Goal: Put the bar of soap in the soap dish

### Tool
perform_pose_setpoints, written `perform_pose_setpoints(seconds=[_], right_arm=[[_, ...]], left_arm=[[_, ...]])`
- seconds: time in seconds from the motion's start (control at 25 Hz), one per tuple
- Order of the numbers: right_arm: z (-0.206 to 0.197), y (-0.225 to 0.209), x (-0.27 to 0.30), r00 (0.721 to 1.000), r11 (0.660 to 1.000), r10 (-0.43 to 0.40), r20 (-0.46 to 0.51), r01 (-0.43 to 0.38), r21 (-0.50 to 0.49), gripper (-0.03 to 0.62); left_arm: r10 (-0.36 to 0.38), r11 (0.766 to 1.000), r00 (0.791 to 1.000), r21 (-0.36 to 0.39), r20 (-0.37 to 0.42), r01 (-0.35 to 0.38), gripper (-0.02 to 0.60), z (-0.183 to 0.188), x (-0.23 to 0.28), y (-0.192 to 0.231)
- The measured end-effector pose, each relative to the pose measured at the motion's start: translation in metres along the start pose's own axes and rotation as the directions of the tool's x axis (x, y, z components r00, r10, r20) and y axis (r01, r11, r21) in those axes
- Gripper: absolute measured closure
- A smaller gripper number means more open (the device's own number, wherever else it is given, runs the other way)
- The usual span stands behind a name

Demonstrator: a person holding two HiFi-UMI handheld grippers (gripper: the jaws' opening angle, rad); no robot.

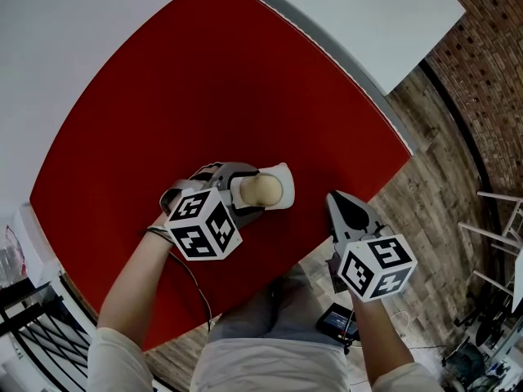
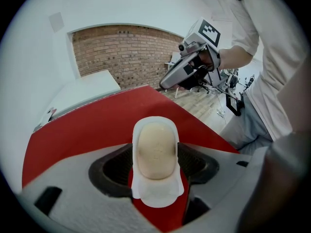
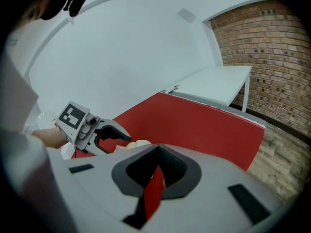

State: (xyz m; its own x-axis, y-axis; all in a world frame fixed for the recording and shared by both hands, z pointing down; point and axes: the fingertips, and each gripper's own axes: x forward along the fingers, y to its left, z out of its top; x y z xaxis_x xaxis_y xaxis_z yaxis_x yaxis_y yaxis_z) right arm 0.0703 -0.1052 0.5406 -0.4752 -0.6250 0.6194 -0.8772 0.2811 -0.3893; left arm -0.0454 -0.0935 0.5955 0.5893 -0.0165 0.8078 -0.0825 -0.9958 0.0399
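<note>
Soap [image 2: 155, 149] is already lying lengthwise in the white dish [image 2: 154, 199] on the red table [image 1: 204, 80], so the job is looking basically done. The left gripper [image 1: 257, 189] is straddling the dish w/ jaws spread wide, one pad each side, apparently not pressing on anything. The right gripper [image 1: 334, 200] is hanging well apart near the table edge, jaws pressed together, empty. What's needed now, imo: keeping the left jaws wide and backing straight out along the dish's length, no sideways drift, since a pad clipping the rim would be dragging dish & soap off.
</note>
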Motion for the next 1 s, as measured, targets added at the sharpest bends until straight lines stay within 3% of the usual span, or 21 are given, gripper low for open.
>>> perform_pose_setpoints(seconds=[0.16, 0.56, 0.72, 1.0], right_arm=[[0.001, 0.003, -0.004, 1.000, 1.000, 0.003, 0.002, -0.003, -0.003, 0.591], [0.012, 0.017, -0.024, 1.000, 1.000, 0.015, 0.027, -0.014, -0.027, 0.591], [0.020, 0.029, -0.040, 0.999, 0.998, 0.023, 0.029, -0.021, -0.061, 0.591], [0.042, 0.052, -0.089, 0.998, 0.992, 0.032, 0.053, -0.025, -0.122, 0.591]], left_arm=[[0.017, 1.000, 1.000, 0.013, -0.001, -0.017, 0.309, 0.004, -0.006, 0.000], [0.117, 0.992, 0.993, -0.052, 0.028, -0.115, 0.535, 0.017, -0.044, -0.002], [0.154, 0.986, 0.988, -0.075, 0.032, -0.151, 0.569, 0.026, -0.065, -0.010], [0.225, 0.969, 0.973, -0.111, 0.048, -0.219, 0.574, 0.055, -0.111, -0.032]])
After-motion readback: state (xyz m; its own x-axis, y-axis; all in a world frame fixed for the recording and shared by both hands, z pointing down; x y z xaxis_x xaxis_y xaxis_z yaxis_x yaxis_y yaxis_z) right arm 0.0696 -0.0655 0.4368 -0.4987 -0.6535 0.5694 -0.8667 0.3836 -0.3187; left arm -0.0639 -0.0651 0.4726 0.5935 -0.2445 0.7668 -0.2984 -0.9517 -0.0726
